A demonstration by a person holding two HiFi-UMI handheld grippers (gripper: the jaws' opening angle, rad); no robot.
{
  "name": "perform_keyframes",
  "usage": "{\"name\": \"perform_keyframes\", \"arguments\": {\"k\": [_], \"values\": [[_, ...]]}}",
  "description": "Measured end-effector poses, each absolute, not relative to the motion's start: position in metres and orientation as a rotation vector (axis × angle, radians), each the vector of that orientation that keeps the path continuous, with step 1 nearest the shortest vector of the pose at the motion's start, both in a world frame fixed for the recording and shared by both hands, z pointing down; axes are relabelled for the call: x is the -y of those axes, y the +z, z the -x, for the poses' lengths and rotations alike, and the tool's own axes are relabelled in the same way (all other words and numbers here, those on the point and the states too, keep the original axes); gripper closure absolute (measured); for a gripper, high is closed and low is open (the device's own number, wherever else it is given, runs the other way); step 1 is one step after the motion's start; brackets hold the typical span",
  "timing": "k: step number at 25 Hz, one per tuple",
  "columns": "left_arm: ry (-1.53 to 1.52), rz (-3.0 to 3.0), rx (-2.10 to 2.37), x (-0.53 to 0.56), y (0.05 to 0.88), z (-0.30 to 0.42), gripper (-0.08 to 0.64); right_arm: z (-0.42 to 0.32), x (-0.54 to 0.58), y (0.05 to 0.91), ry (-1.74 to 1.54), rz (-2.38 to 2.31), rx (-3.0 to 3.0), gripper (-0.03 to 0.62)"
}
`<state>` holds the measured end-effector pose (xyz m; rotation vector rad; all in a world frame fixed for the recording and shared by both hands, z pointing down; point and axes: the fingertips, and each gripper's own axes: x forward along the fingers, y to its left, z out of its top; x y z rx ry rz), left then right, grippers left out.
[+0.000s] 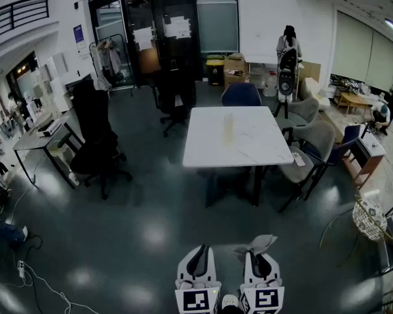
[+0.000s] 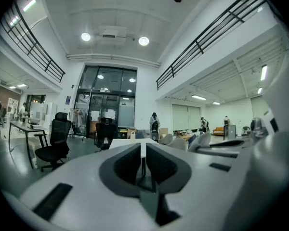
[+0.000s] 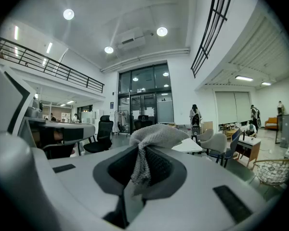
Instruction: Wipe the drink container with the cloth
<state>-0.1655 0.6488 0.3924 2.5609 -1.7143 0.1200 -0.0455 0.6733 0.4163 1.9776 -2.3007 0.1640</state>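
My right gripper is at the bottom of the head view, shut on a grey knitted cloth that bunches above its tips. In the right gripper view the cloth hangs down between the jaws of the right gripper. My left gripper is beside it, shut and empty; its jaws meet in the left gripper view. Well ahead stands a white table with a pale yellowish shape on it, too small to identify. Both grippers are far from the table.
Black office chairs stand at the left, grey and blue chairs to the right of the table. A wire basket sits at the right, cables trail on the floor at the lower left. A person stands at the back.
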Motion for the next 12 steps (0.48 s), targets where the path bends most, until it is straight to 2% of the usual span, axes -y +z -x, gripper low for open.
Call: {"name": "perform_keyframes", "arguments": {"k": [12], "values": [[0.161,-2.563,1.694,-0.638,0.399,0.159,0.518,0.04,-0.661,0.427,0.213,-1.979,2.29,0.546]]}}
